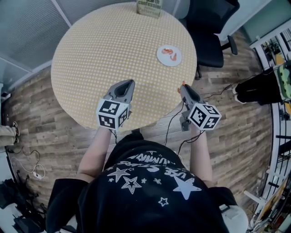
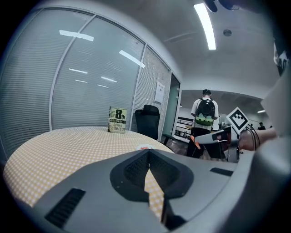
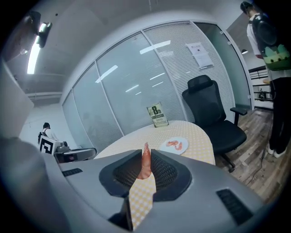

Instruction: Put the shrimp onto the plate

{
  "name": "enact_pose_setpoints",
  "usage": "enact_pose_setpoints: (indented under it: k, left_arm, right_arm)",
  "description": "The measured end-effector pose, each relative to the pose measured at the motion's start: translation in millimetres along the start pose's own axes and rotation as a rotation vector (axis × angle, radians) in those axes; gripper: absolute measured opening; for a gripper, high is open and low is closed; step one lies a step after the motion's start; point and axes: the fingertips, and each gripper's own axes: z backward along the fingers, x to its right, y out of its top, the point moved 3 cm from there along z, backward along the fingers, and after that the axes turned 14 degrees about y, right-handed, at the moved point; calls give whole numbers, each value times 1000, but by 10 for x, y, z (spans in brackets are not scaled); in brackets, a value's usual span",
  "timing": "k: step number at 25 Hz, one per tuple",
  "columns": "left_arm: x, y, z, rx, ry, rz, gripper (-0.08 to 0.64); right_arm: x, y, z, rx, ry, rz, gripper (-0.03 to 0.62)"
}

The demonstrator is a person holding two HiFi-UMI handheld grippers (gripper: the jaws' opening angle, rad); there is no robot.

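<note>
1. Our right gripper [image 3: 146, 155] clamps the shrimp [image 3: 145, 167] mid-body, well apart from the plate [image 3: 169, 149].
2. We judge it light, soft and slippery; a gentle mid-body hold suits.
3. Our left gripper [image 2: 148, 157] is closed, empty.

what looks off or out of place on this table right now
Nothing stands out. The plate lies flat on the round table with two shrimp on it. The book stands upright at the far edge. The right hand-held gripper pinches another shrimp between its jaws. Nothing is spilled.
</note>
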Motion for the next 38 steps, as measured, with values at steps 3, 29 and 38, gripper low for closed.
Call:
enact_pose_setpoints:
  k: [3,29,38]
  left_arm:
    - [-126,1,-173,-10,-22,11,6]
    - [-167,211,-1095,-79,141,66,6]
    - [-193,75,-1381,-140,190,74,6]
  right_arm:
    - [62,50,-154,-10,-24,1,69]
    - [986,373,-1307,-174,149,-36,69]
    - [1347,170,-1749,-345,141,87,69]
